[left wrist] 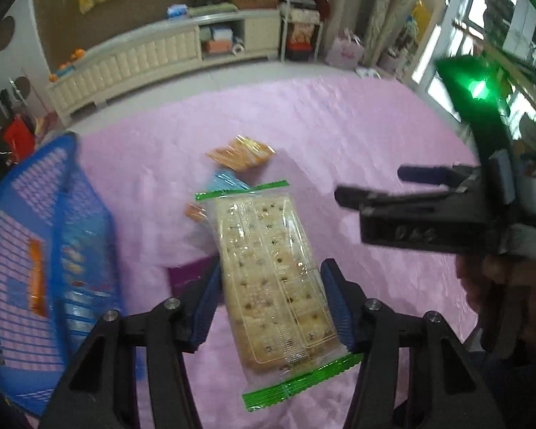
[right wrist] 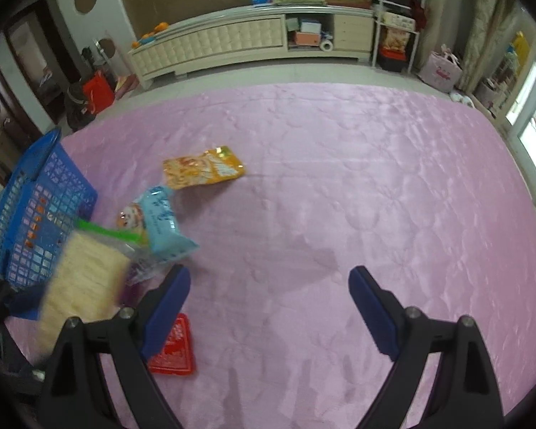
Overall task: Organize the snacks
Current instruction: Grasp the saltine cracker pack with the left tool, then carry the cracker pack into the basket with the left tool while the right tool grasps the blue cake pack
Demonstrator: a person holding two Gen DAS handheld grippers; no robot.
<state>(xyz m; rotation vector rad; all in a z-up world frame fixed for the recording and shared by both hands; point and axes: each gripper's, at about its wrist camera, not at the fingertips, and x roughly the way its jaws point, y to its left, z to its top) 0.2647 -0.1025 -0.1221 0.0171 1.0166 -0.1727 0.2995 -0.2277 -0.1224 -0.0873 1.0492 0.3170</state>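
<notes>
Your left tool (left wrist: 269, 307) clamps a green-edged cracker pack (left wrist: 273, 279) above the pink bedspread (left wrist: 339, 136), beside the blue basket (left wrist: 35, 250), likely its destination, while your right tool (right wrist: 269, 307) hangs released and empty over loose snack packets (right wrist: 202, 166).
</notes>
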